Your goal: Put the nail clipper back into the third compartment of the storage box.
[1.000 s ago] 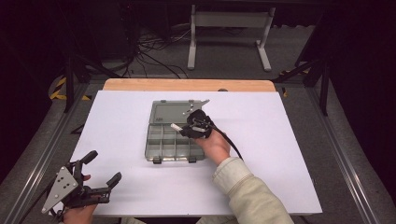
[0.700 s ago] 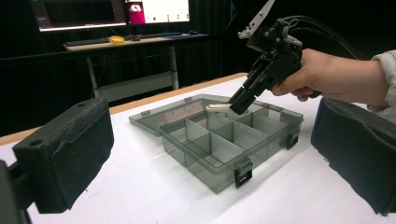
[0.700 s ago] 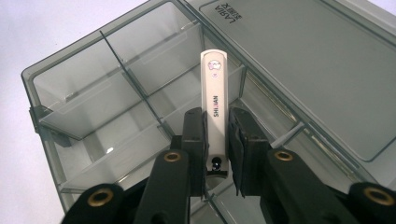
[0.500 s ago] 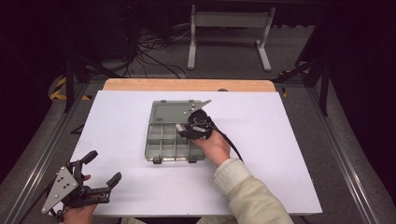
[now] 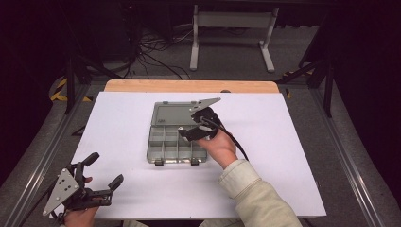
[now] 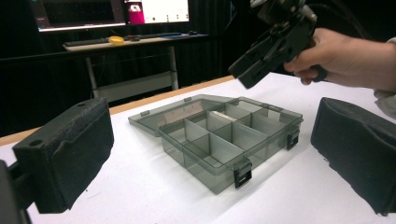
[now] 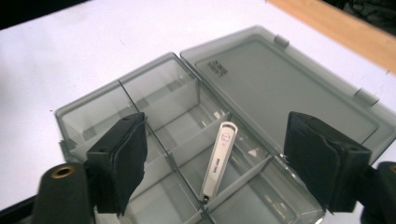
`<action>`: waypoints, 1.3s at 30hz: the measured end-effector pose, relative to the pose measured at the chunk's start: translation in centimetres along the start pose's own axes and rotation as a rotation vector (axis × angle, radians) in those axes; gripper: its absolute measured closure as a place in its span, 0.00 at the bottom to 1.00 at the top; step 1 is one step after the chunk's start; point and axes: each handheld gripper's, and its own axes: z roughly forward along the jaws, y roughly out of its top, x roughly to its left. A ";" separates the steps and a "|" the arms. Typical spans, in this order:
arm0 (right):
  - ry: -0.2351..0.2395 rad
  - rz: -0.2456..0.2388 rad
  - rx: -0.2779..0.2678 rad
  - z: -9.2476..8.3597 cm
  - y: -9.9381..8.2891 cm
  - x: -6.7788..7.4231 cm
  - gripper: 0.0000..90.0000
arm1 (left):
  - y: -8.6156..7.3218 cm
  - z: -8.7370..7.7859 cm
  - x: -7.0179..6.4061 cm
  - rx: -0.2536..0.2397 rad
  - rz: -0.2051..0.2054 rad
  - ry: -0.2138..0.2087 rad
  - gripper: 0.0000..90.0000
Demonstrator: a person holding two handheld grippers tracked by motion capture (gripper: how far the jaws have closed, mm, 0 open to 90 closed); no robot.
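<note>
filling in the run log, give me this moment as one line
right gripper: jaws just opened, nothing between | white stick: lying in a compartment of open organizer box | left gripper: open, idle near table corner

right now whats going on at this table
A person works with a hand-held gripper in each hand. The right hand-held gripper hangs over an open, smoky grey plastic compartment box; its jaws have just been opening, with nothing pinched between them. A slim white USB-style stick lies in one compartment below. The left hand-held gripper rests open at the near corner of the white table.
</note>
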 end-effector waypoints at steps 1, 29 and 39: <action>-0.001 -0.008 -0.008 -0.4 0.1 0.1 0.22 | 0.0 0.0 0.0 -0.001 0.000 0.001 0.00; -0.035 -0.064 -0.207 -10.6 -3.1 1.3 0.03 | 0.1 0.3 0.0 0.000 -0.003 -0.004 0.00; -0.081 -0.063 -0.288 -13.9 -5.9 1.4 0.01 | 0.1 0.3 0.0 -0.004 -0.006 -0.002 0.00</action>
